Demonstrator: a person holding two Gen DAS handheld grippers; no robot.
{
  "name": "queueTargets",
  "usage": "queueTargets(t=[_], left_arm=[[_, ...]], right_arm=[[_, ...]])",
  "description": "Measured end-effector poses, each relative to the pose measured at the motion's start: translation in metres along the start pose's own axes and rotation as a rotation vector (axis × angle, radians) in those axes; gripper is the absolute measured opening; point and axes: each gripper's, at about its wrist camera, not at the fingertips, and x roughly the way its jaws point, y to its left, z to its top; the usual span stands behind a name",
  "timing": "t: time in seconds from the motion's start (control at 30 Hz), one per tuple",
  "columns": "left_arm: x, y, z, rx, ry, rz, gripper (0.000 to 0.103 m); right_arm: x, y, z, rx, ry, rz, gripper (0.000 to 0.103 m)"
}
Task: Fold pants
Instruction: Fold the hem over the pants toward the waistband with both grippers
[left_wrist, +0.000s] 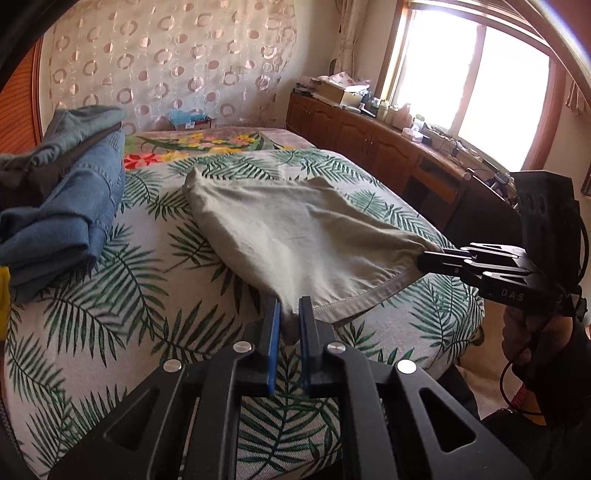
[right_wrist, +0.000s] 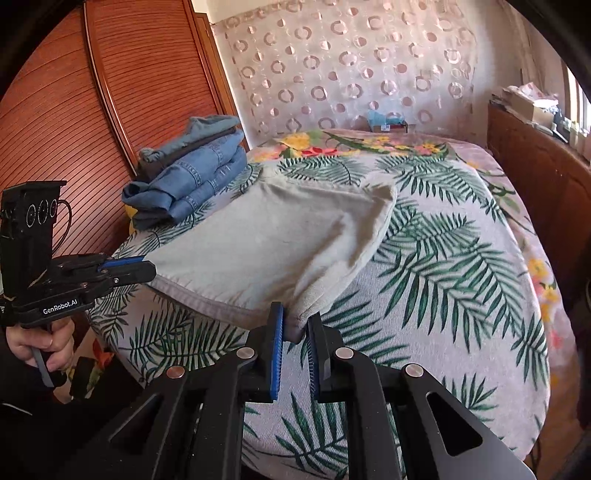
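Both sets of jaws are clamped on cloth: the left gripper pinches one near corner of the khaki pants, and the right gripper pinches the other near corner, with the hem stretched between them. The near end hangs lifted just off the bed while the far end lies flat on the leaf-print cover. To fold well, I would judge that both corners should rise evenly, keeping the hem taut and level, then travel toward the far edge so the near end lands square on it without dragging the lower layer. A slack side would likely wrinkle the fold. The stack of folded jeans sits well apart, on the left of the bed
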Motion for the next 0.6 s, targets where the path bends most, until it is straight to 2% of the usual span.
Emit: queueTargets(t=[0.3,0.6], left_arm=[[0.021,0.018,0.058,0.021,-0.058,0.023,0.011],[0.062,0.043,0.096,0.008,-0.039,0.057,0.011]], right_arm=[[0.014,-0.018,0.051,-0.011,-0.080,-0.031,0.012],[0.060,-0.036,0.082,-0.014,-0.064,-0.034,0.012]])
